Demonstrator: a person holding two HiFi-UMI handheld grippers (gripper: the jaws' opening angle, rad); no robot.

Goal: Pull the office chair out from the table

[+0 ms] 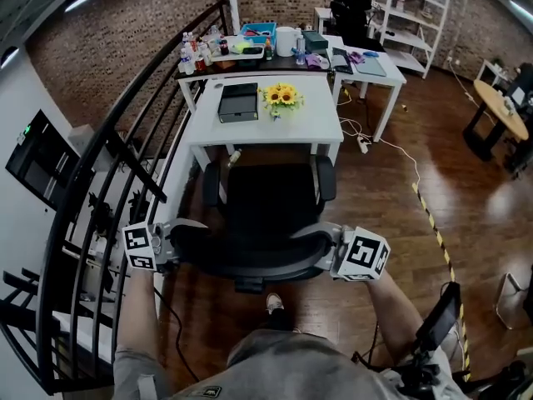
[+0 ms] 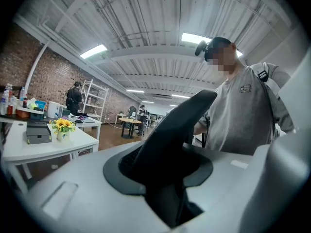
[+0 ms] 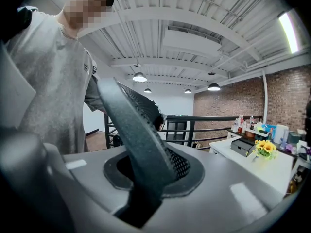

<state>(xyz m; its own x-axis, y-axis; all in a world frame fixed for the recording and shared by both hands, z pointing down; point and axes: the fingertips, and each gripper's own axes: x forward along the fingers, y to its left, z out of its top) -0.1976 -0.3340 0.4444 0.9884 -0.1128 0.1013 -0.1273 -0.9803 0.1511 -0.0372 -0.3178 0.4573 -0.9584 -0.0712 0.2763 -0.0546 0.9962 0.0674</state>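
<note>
Left claw (image 1: 172,248), right claw (image 1: 330,253) clamp curved, apparently mesh chair back (image 1: 250,255).

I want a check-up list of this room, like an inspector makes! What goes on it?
Surface: white table, holding a black box and sunflowers.
Job's things: office chair, backrest toward the person, seat just in front of the table.
Clutter: bottles and a blue bin on the farther table.
Grippers: left gripper and right gripper each clamped on a backrest side edge.
Cables: white cable on the wooden floor.
Surroundings: black railing at left, brick wall.
</note>
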